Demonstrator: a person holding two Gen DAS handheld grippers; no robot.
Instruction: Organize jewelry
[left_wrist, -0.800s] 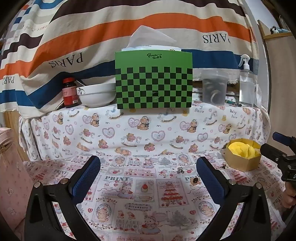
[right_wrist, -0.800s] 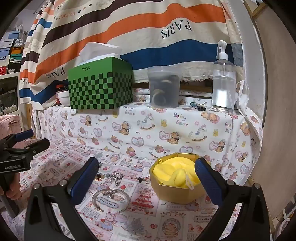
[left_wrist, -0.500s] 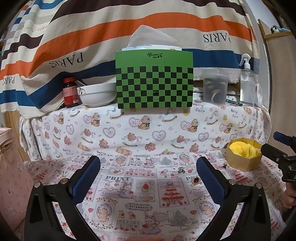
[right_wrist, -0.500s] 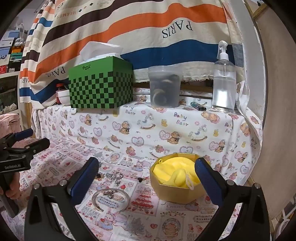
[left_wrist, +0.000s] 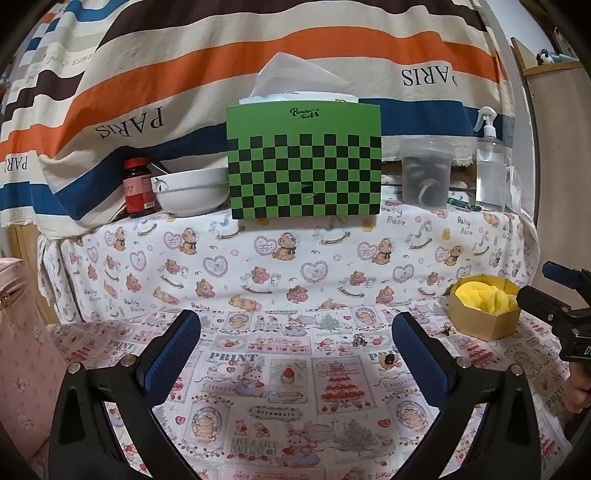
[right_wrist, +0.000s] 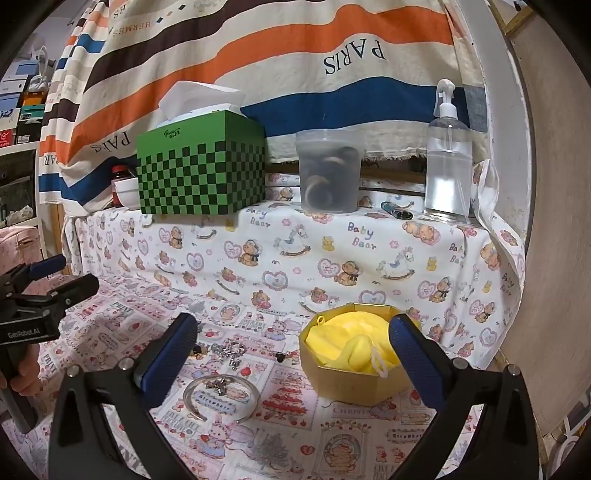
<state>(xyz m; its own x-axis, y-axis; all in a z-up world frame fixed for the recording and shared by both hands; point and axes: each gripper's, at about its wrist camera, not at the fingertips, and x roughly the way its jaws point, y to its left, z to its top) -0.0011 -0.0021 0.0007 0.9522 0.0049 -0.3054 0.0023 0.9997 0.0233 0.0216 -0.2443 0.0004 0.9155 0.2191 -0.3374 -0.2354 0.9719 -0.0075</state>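
A gold octagonal box (right_wrist: 354, 384) with yellow cloth lining sits on the printed tablecloth; it also shows in the left wrist view (left_wrist: 484, 325) at the right. A silver bangle (right_wrist: 221, 397), a pile of small silver pieces (right_wrist: 229, 350) and a small dark stud (right_wrist: 280, 356) lie left of the box. A dark ring (left_wrist: 389, 359) and a small silver piece (left_wrist: 358, 339) lie ahead of my left gripper (left_wrist: 295, 354), which is open and empty. My right gripper (right_wrist: 293, 356) is open and empty, above the bangle and the box.
A raised shelf behind holds a green checkered tissue box (left_wrist: 304, 162), a white bowl (left_wrist: 190, 192), a red-labelled bottle (left_wrist: 138, 188), a clear tub (right_wrist: 328, 171) and a spray bottle (right_wrist: 448, 166). A pink bag (left_wrist: 22, 354) stands at the left.
Both grippers have stayed open and almost still. The left wrist view has drifted slightly, so the gold box sits a little higher and farther.
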